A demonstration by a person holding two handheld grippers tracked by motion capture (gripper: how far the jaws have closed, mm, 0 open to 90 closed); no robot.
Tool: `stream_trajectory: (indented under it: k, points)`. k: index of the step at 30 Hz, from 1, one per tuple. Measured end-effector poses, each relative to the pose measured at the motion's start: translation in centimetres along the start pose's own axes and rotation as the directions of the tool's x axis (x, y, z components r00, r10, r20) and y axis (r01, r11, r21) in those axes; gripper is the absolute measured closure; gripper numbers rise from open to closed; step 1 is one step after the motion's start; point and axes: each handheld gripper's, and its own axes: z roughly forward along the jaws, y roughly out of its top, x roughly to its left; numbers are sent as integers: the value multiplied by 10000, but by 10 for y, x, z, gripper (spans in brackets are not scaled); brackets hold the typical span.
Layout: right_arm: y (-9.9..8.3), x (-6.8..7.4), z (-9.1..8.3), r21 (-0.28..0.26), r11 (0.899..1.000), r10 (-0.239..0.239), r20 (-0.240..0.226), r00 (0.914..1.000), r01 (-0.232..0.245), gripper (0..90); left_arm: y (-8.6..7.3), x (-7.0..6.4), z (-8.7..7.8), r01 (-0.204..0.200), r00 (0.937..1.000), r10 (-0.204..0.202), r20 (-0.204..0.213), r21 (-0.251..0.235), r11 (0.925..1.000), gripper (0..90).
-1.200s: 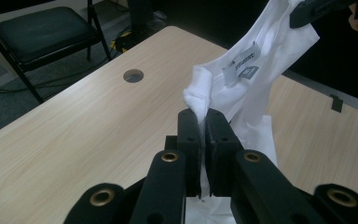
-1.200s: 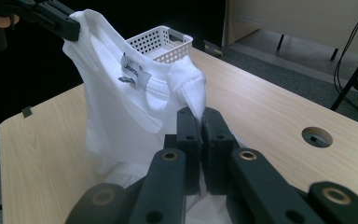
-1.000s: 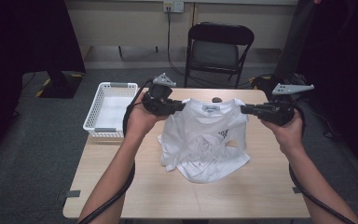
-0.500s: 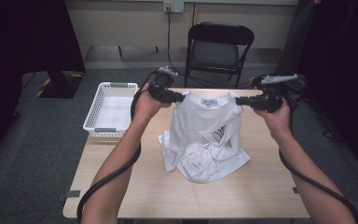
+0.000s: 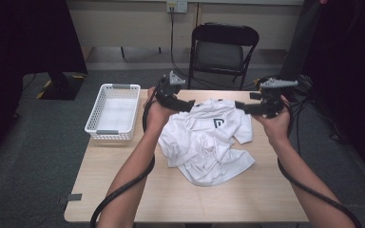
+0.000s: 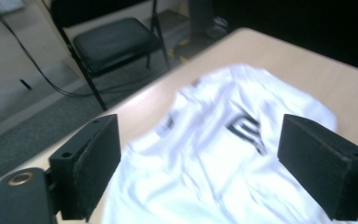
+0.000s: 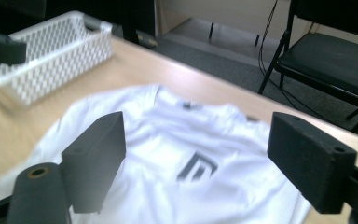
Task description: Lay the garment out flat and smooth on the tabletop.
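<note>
A white T-shirt (image 5: 204, 142) with a dark chest logo (image 5: 218, 123) lies crumpled on the wooden table (image 5: 123, 190), collar toward the far edge. My left gripper (image 5: 189, 106) hovers at its left shoulder and my right gripper (image 5: 239, 105) at its right shoulder. In the left gripper view the T-shirt (image 6: 214, 177) lies blurred below the left gripper (image 6: 200, 158), whose jaws stand wide apart with nothing between them. The right gripper (image 7: 200, 154) is likewise open above the T-shirt (image 7: 168, 154).
A white plastic basket (image 5: 114, 111) stands on the table's left side, also seen as the basket (image 7: 51, 51) in the right gripper view. A black folding chair (image 5: 221, 47) stands beyond the far edge. Cables trail from both grippers.
Both grippers held the shirt up by its shoulders; they have opened and the shirt has dropped onto the table. The hands stayed about where they were.
</note>
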Motion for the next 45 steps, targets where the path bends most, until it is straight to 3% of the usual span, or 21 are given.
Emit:
stream_trajectory:
  k: [2,6,12,17,22,31,33,36,45]
  points:
    - [-18,11,-4,241,9996,-172,-115,9998,175,158,-13,-11,-3,-56,9998,55,202,67,10000,123]
    - [-53,26,-5,649,9979,-28,-331,9994,49,123,-38,-31,-5,-138,9983,129,569,162,9998,120]
    - [-101,44,-4,1038,9946,-15,-695,9976,87,106,-76,-57,2,-310,9943,252,1039,549,9980,116]
    - [-137,54,4,1708,9851,-20,-933,9956,180,105,-111,-75,14,-464,9896,315,1403,1041,9935,116]
    - [-164,60,13,2405,9698,-180,-944,9954,403,107,-135,-82,25,-626,9884,396,1463,1560,9858,116]
    - [-180,63,20,3081,9474,-701,-641,9955,865,115,-154,-82,30,-946,9877,667,1412,2009,9750,117]
    - [-183,63,20,2963,9513,-675,-680,9954,848,120,-158,-81,31,-1063,9864,754,1461,2163,9705,116]
    - [-182,62,20,2975,9508,-696,-677,9953,867,118,-162,-81,34,-1043,9863,730,1480,2161,9708,113]
    - [-183,59,19,2858,9547,-639,-768,9950,834,132,-170,-79,35,-993,9839,719,1634,1661,9811,89]
